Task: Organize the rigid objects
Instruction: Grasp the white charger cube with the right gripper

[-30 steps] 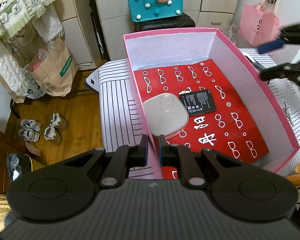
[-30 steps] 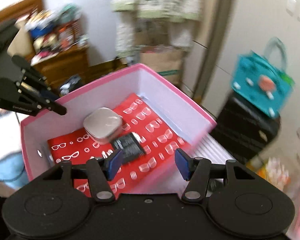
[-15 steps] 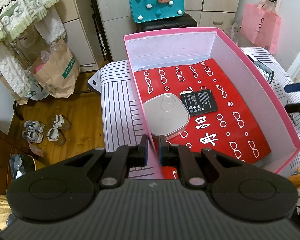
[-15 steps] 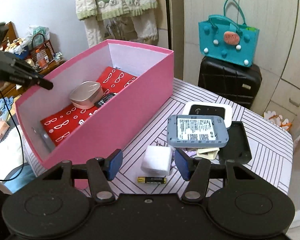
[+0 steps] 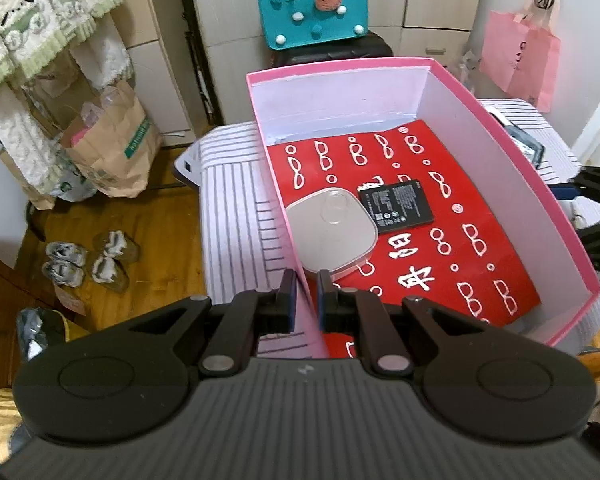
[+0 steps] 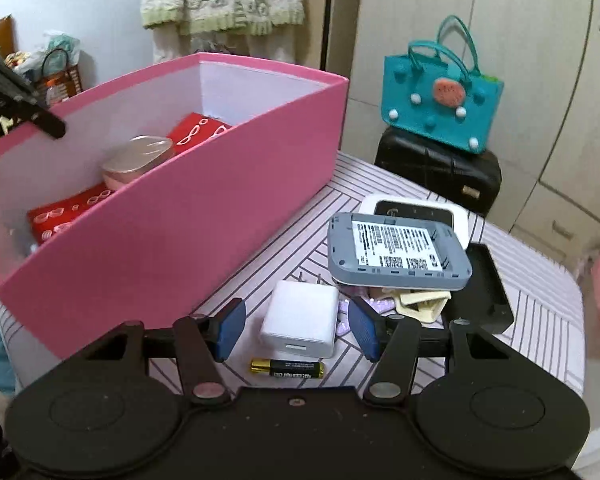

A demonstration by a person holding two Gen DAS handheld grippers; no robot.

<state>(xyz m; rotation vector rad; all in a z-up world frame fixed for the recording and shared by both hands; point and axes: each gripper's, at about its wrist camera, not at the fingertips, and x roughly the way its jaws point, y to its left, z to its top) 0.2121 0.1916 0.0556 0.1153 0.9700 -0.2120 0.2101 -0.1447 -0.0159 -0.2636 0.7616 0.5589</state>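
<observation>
A pink box [image 5: 512, 148] with a red printed lining stands on the striped table; it also shows in the right wrist view [image 6: 172, 224]. Inside lie a rounded white case [image 5: 332, 236] and a flat black battery [image 5: 396, 208]. My left gripper [image 5: 304, 300] is shut on the box's near left wall. My right gripper [image 6: 296, 324] is open, low over a white charger cube [image 6: 300, 318], with its fingers on either side. An AA battery [image 6: 287, 368], a grey device back [image 6: 396, 254], a white device [image 6: 416, 212] and a black cover [image 6: 480, 296] lie beside the box.
A teal felt bag [image 6: 440, 96] sits on a black suitcase [image 6: 436, 168] behind the table. A pink paper bag [image 5: 520, 56] hangs at the right. Brown paper bags [image 5: 112, 148] and shoes [image 5: 88, 260] are on the wooden floor to the left.
My right gripper swung away from over the box, came down outside its right wall and moved closer to the white cube. My left gripper kept its hold on the box wall.
</observation>
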